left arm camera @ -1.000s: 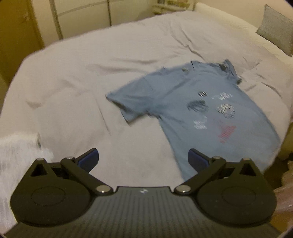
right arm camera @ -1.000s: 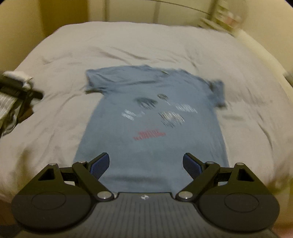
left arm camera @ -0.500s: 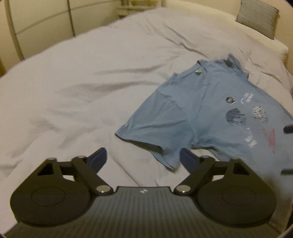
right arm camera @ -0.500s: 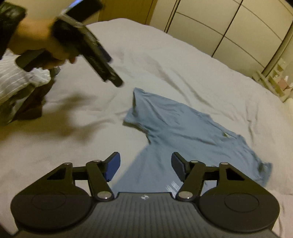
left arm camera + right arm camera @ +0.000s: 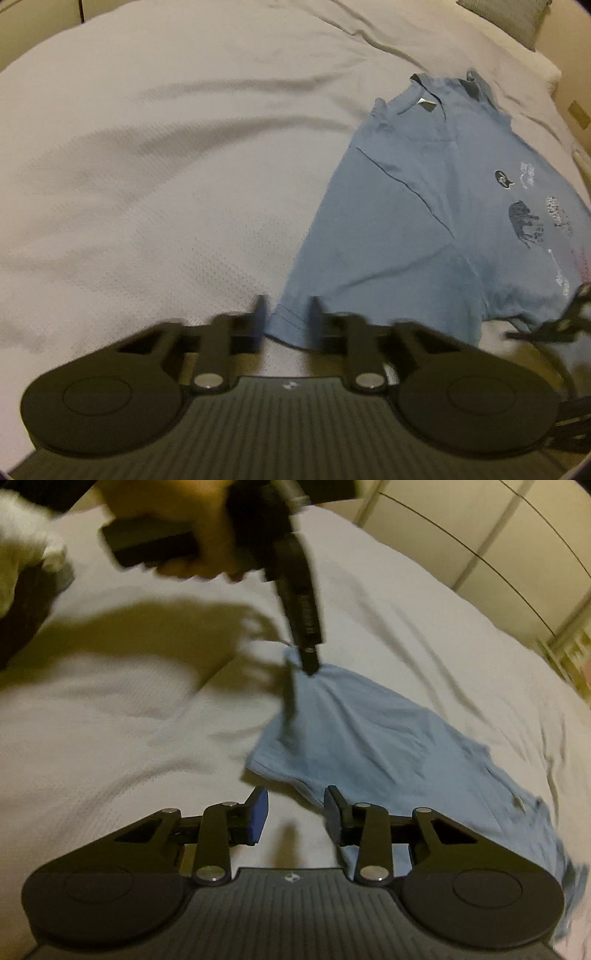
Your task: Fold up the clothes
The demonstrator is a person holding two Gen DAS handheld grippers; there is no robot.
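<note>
So: blue T-shirt [image 5: 436, 206] lies spread on the white bed cover [image 5: 155, 177], print side up, collar at the far end from your left tongs [image 5: 286, 317]. Left tongs sit at the sleeve hem, fingers [image 5: 258, 314] narrowed either side of the hem edge. Blurred, so I can't tell if they've pinched the cloth or are just straddling it. From the right wrist view, that sleeve corner looks raised off the bed at the left tongs' tip, your hand [image 5: 195, 528] above it. Right tongs [image 5: 295, 816] are apart with a clear gap, nothing between them; shirt edge sits just ahead and under the right finger. Pillow [image 5: 513, 18] far beyond the left tongs.
</note>
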